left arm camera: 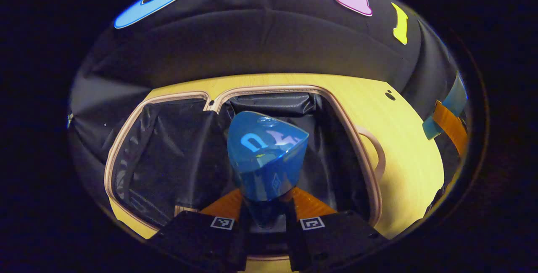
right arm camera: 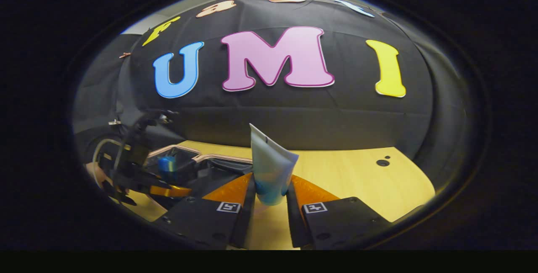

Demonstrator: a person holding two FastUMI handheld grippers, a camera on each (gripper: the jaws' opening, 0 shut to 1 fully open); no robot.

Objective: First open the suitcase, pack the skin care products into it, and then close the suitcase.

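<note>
left gripper clamps a blue bottle at twelve o'clock, over the open suitcase. right gripper pinches a pale tube, upright above the wooden table.

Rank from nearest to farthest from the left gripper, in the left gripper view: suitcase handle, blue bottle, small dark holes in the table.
1. Blue bottle: clamped between the left gripper fingers, over the open suitcase.
2. Suitcase handle: on the case's right edge, lying on the table.
3. Small dark holes: farther back on the right, near the table's far edge.
</note>
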